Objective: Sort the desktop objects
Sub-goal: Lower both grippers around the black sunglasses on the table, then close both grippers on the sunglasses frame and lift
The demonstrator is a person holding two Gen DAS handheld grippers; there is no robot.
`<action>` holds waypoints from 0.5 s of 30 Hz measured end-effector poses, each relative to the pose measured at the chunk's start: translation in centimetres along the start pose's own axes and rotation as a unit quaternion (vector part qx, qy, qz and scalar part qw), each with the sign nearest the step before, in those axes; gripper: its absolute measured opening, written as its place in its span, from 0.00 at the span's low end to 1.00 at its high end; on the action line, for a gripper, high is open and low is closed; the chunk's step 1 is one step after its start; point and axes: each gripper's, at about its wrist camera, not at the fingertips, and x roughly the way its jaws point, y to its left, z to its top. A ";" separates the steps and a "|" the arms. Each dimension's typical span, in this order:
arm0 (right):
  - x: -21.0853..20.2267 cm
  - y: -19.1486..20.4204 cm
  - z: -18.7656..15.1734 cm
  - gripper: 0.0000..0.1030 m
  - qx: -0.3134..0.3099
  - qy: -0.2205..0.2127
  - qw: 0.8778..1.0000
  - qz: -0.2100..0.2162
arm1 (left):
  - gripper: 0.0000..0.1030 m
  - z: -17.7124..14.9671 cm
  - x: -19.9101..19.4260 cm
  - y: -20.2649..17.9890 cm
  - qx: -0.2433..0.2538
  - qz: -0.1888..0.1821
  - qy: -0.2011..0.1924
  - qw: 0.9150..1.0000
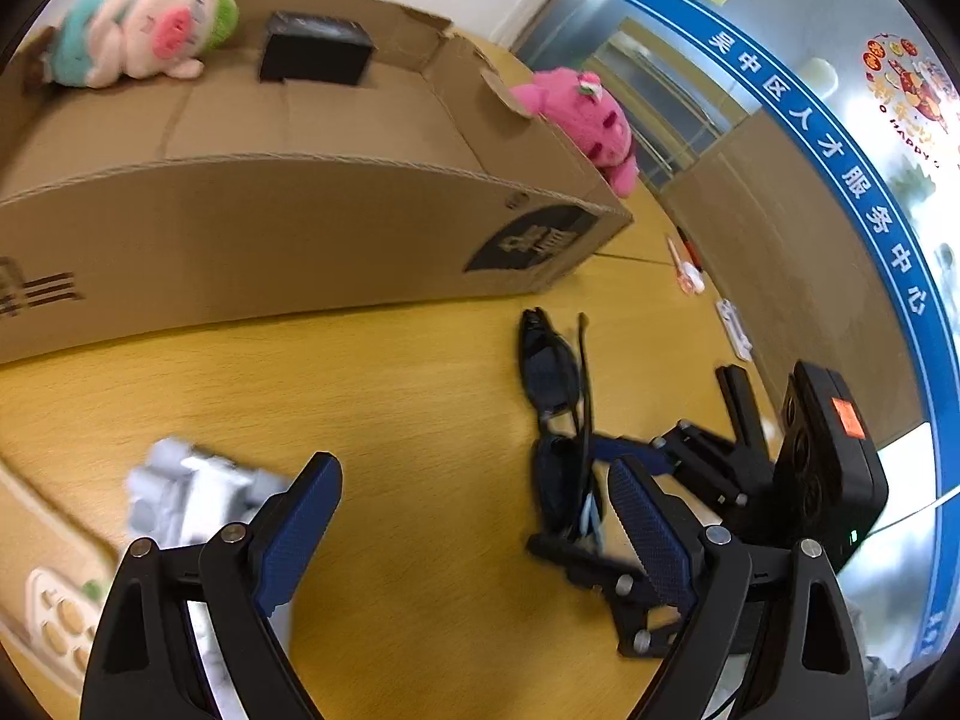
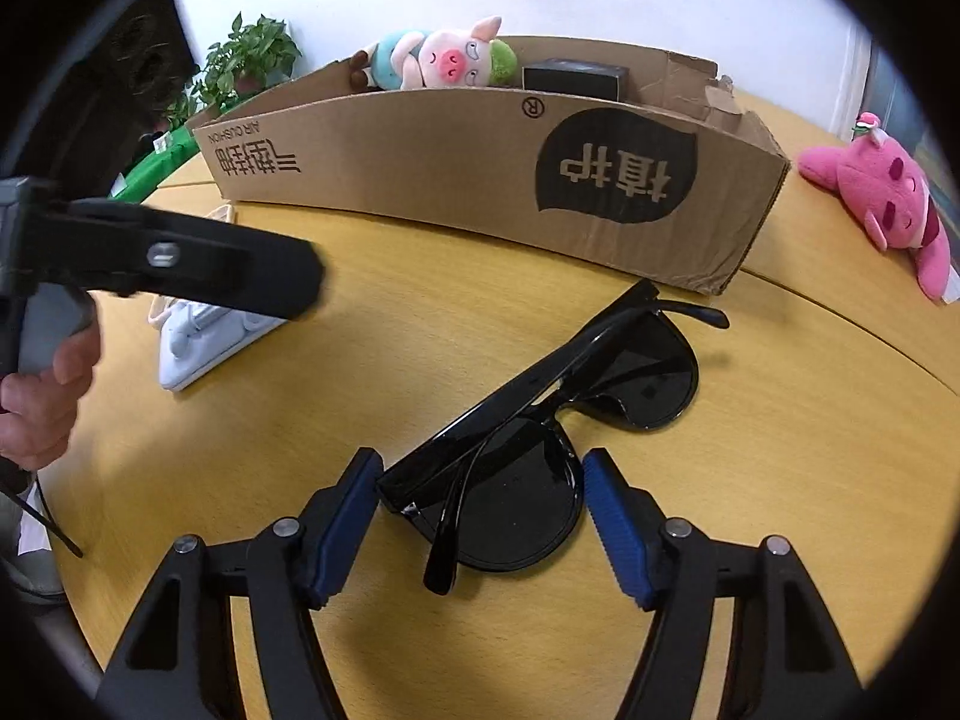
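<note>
The right tongs [image 2: 483,516] straddle one lens of the black sunglasses [image 2: 540,420] lying on the tabletop [image 2: 780,480], pads not yet pressing, left tongs [image 1: 474,522] released; next comes closing, then lifting toward the cardboard box [image 2: 480,180].

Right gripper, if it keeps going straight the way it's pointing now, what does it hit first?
Most likely the black sunglasses. The right gripper is open, one lens and a folded arm already lying between its fingers. Past the sunglasses is only the wooden table; how far above it the gripper sits is unclear.
</note>
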 end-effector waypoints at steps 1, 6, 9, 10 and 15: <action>-0.2 0.2 -0.2 0.66 0.001 -0.005 1.000 0.013 | 0.90 0.2 0.3 -0.1 -0.001 -0.006 0.005 1.000; -0.8 1.2 -1.2 0.66 -0.019 -0.005 0.999 0.030 | 0.89 1.0 3.4 -0.8 0.002 -0.021 0.054 0.998; -1.2 1.4 -1.6 0.66 -0.016 -0.007 0.999 0.043 | 0.89 0.7 4.3 -2.3 0.039 0.000 0.069 0.997; -1.3 1.5 -1.7 0.66 -0.016 -0.010 0.999 0.051 | 0.89 0.6 4.4 -2.5 0.043 -0.003 0.071 0.997; -1.9 2.9 -2.1 0.66 -0.043 -0.023 0.996 0.074 | 0.63 0.0 5.1 -3.5 0.051 -0.018 0.091 0.994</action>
